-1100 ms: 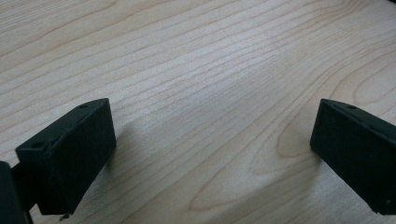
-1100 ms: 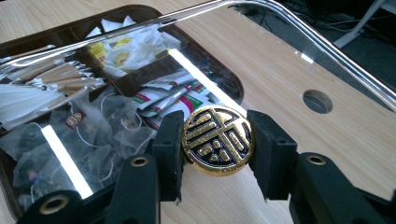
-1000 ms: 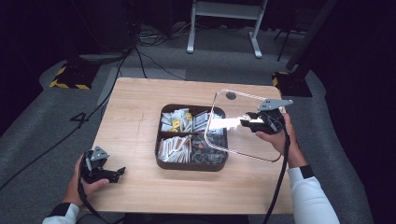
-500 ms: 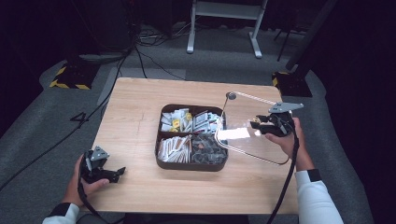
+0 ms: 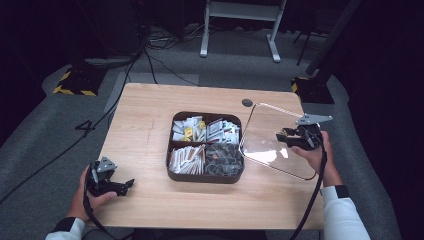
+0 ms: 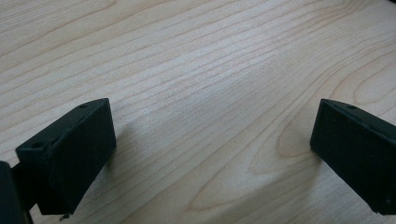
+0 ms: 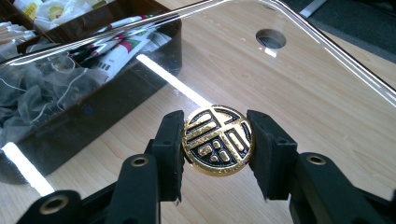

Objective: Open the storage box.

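A dark square box (image 5: 206,176) with four compartments of packets and tea bags stands mid-table, uncovered. Its clear lid (image 5: 267,140) hangs tilted to the right of the box, low over the table. My right gripper (image 5: 288,136) is shut on the lid's round gold-and-black knob (image 7: 217,140); both pads (image 7: 172,148) press its sides. Through the lid (image 7: 289,74) the box's edge (image 7: 84,122) and the wood show. My left gripper (image 5: 120,186) rests open on the table at the front left, its jaws wide apart over bare wood (image 6: 210,116), nothing between them.
A round cable hole (image 5: 247,102) sits in the table near the back, beyond the lid. The table's right edge (image 5: 314,165) runs close under my right hand. Cables and a white stand's legs (image 5: 239,30) lie on the grey floor behind.
The right gripper has carried the lid rightward and down, off the box's right side toward the table's right part. The left gripper has stayed put.
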Tool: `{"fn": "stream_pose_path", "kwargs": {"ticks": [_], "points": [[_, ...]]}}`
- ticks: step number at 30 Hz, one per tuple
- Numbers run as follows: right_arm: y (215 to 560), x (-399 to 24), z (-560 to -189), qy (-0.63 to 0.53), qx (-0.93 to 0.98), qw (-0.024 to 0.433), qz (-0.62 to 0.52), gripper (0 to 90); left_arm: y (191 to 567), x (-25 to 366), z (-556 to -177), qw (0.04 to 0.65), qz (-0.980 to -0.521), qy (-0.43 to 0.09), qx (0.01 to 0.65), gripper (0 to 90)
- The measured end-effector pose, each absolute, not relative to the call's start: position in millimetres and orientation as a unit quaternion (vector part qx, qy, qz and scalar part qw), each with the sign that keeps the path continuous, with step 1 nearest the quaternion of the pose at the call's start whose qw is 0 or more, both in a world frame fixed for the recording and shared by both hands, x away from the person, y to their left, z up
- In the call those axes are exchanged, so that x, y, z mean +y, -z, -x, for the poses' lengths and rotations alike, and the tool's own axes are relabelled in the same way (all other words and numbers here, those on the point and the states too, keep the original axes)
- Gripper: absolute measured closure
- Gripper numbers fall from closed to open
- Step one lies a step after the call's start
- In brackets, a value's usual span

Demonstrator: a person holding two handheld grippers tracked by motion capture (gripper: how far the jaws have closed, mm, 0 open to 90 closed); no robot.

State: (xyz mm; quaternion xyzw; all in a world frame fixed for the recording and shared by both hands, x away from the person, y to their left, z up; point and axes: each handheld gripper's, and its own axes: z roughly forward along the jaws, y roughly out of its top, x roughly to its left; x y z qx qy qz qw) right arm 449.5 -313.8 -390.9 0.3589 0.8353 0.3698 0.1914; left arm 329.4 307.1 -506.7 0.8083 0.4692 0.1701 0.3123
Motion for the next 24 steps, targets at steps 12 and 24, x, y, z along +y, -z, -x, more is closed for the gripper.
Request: {"fn": "stream_pose_path", "kwargs": {"ticks": [12, 24], "points": [[406.5, -330.2, -450.7, -0.357, 0.834, 0.188, -0.375, 58.5, 506.7, 307.0, -329.1, 0.312, -0.808, -0.169, 0.470, 0.4], [439.9, -337.0, -461.3, -0.348, 0.832, 0.163, -0.399, 58.5, 506.7, 307.0, -329.1, 0.312, -0.808, -0.169, 0.470, 0.4]]}}
